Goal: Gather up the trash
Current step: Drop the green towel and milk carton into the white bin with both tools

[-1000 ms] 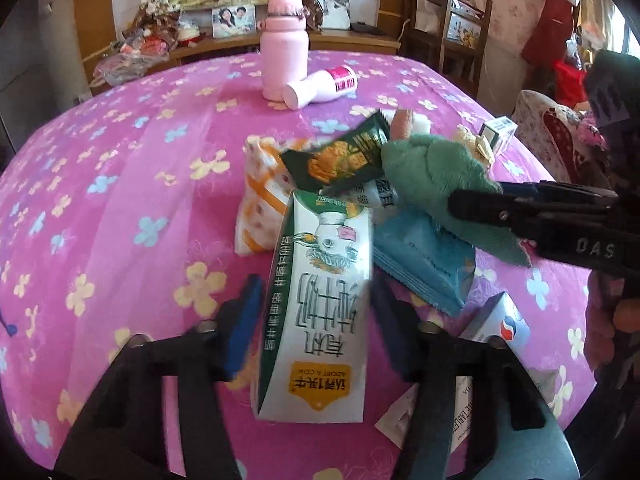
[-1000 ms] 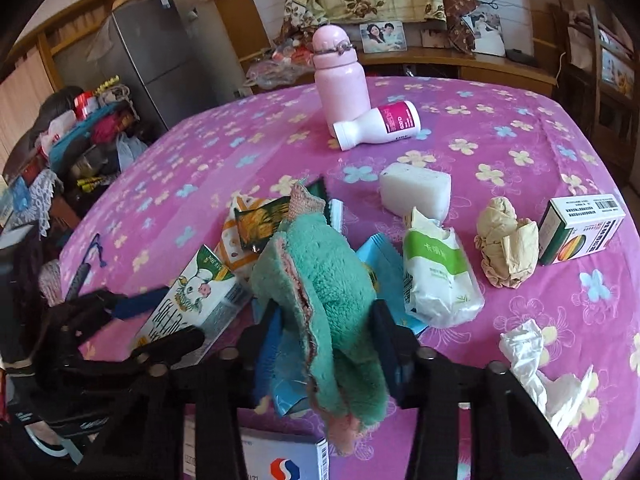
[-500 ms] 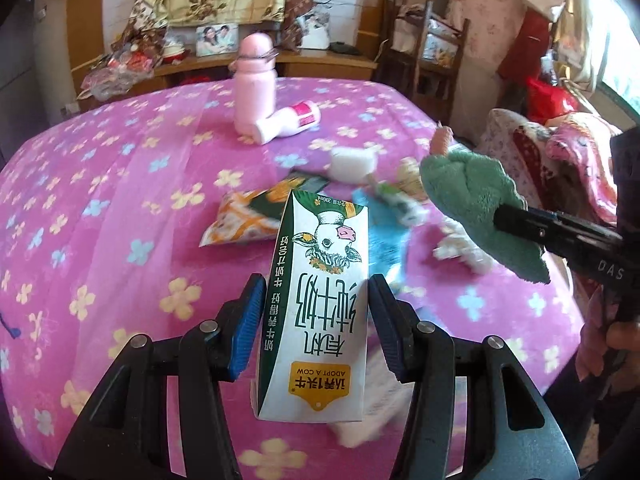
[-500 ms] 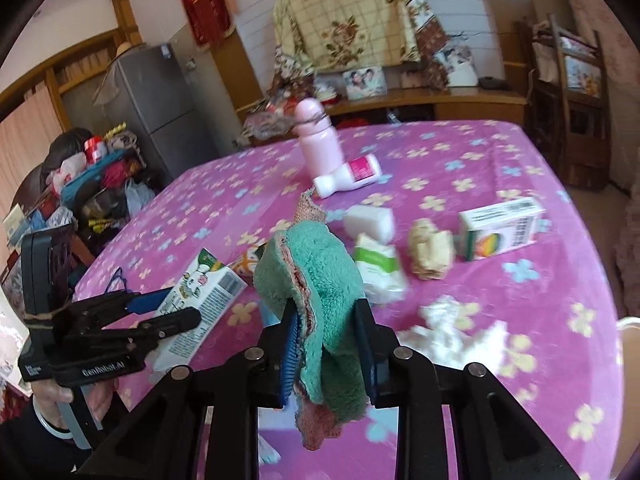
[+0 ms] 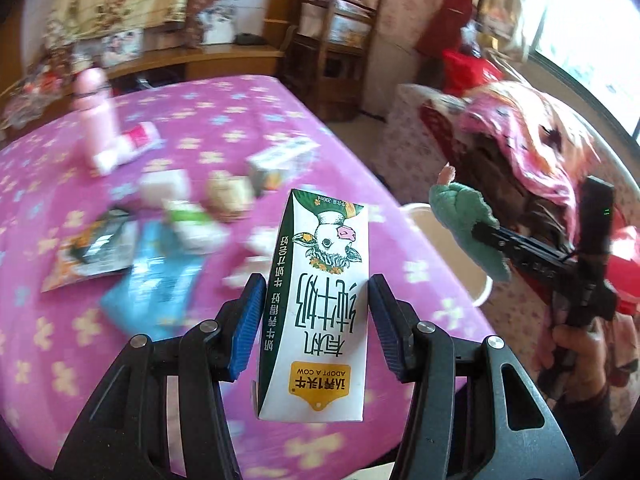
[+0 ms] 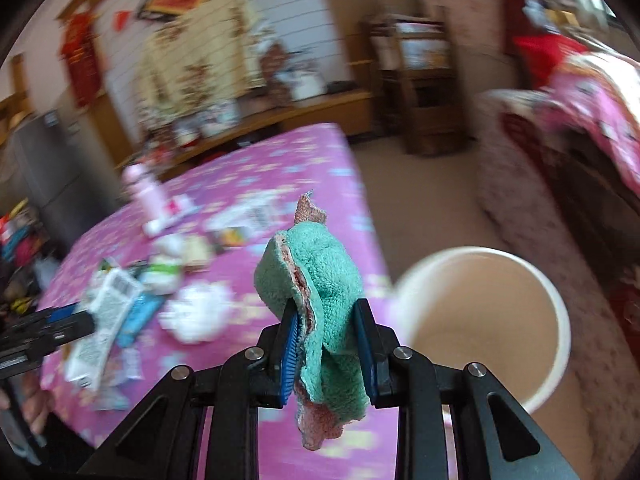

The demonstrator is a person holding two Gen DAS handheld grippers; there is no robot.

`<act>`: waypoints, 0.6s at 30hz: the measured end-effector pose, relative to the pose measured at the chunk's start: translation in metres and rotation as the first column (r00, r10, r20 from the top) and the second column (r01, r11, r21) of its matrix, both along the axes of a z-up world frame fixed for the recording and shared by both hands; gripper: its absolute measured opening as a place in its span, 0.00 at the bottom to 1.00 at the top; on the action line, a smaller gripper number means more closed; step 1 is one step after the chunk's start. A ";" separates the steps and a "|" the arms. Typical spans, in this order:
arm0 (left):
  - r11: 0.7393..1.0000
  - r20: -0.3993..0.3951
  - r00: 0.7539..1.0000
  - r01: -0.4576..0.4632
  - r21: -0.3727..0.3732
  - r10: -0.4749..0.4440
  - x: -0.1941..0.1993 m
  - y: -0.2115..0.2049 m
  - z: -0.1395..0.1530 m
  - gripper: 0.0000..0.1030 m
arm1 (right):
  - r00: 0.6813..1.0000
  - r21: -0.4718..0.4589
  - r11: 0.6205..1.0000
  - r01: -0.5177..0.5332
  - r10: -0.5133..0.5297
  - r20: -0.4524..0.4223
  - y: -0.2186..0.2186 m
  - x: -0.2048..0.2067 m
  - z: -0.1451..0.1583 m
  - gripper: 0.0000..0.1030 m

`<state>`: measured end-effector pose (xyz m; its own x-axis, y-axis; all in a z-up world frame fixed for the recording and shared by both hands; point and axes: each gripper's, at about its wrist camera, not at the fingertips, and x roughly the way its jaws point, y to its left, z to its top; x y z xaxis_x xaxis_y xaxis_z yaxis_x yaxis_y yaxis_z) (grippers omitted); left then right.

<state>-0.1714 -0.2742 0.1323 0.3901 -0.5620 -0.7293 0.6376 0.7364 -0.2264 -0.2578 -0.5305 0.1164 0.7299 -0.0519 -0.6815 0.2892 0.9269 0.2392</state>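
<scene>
My left gripper is shut on a white and green milk carton, held upside down above the table's near right edge. My right gripper is shut on a folded green and pink cloth, just left of a white waste bin that stands on the floor beside the table. In the left wrist view the right gripper with the cloth hangs over the bin's rim. The milk carton shows at the left of the right wrist view.
The pink flowered table still bears several wrappers, a crumpled paper ball, a small juice box, a pink bottle and a lying white bottle. A sofa with pink covers stands right of the bin.
Both grippers lifted their loads off the pile and swung right towards the table's edge. The bin has come into view, and the right gripper squeezed the cloth tighter.
</scene>
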 end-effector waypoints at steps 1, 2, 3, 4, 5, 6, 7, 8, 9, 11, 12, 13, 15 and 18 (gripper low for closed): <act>1.000 -0.001 1.000 0.015 0.000 -0.015 -0.004 -0.012 0.000 0.49 | 0.999 0.000 0.999 0.035 -0.035 -0.017 -0.014 -0.005 -0.005 0.25; 1.000 -0.004 1.000 0.029 0.000 -0.029 -0.007 -0.026 -0.001 0.50 | 0.998 0.002 0.998 0.057 -0.057 -0.029 -0.024 -0.009 -0.008 0.25; 0.999 -0.014 0.999 0.050 -0.001 -0.050 -0.010 -0.044 -0.002 0.50 | 0.995 0.006 0.996 0.087 -0.087 -0.048 -0.038 -0.012 -0.015 0.25; 0.998 -0.025 0.998 0.064 -0.001 -0.064 -0.011 -0.056 -0.005 0.50 | 0.991 0.012 0.993 0.115 -0.113 -0.068 -0.050 -0.015 -0.023 0.25; 0.997 -0.043 0.996 0.080 0.000 -0.080 -0.014 -0.071 -0.007 0.50 | 0.987 0.020 0.990 0.138 -0.135 -0.088 -0.062 -0.018 -0.031 0.25; 0.996 -0.054 0.994 0.095 0.002 -0.094 -0.016 -0.085 -0.009 0.50 | 0.984 0.024 0.988 0.150 -0.147 -0.099 -0.069 -0.023 -0.037 0.25; 0.994 -0.061 0.993 0.105 0.005 -0.105 -0.016 -0.096 -0.012 0.50 | 0.979 0.030 0.985 0.169 -0.164 -0.117 -0.077 -0.026 -0.045 0.25; 0.993 -0.066 0.991 0.116 0.011 -0.115 -0.018 -0.110 -0.015 0.50 | 0.975 0.037 0.982 0.184 -0.177 -0.134 -0.084 -0.027 -0.053 0.25; 0.992 -0.071 0.990 0.123 0.014 -0.121 -0.020 -0.120 -0.018 0.50 | 0.972 0.043 0.980 0.192 -0.185 -0.142 -0.089 -0.027 -0.058 0.25; 0.991 -0.086 0.987 0.135 0.014 -0.134 -0.020 -0.141 -0.023 0.50 | 0.965 0.056 0.975 0.214 -0.202 -0.166 -0.101 -0.030 -0.070 0.25; 0.990 -0.094 0.986 0.141 0.011 -0.139 -0.020 -0.153 -0.026 0.50 | 0.962 0.063 0.973 0.221 -0.208 -0.175 -0.106 -0.031 -0.076 0.25; 0.990 -0.099 0.985 0.144 0.008 -0.142 -0.018 -0.160 -0.030 0.50 | 0.959 0.064 0.971 0.231 -0.215 -0.185 -0.109 -0.031 -0.082 0.25; 0.989 -0.114 0.983 0.146 -0.004 -0.145 -0.016 -0.178 -0.038 0.50 | 0.954 0.058 0.968 0.243 -0.228 -0.196 -0.116 -0.033 -0.091 0.25; 0.990 -0.148 0.979 0.138 -0.031 -0.141 -0.010 -0.196 -0.048 0.50 | 0.946 0.061 0.962 0.268 -0.251 -0.206 -0.123 -0.032 -0.101 0.25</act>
<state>-0.1814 -0.4703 0.0841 0.1941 -0.6189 -0.7611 0.6915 0.6367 -0.3414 -0.2897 -0.6531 0.0153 0.5522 -0.1559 -0.8190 0.5656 0.7918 0.2306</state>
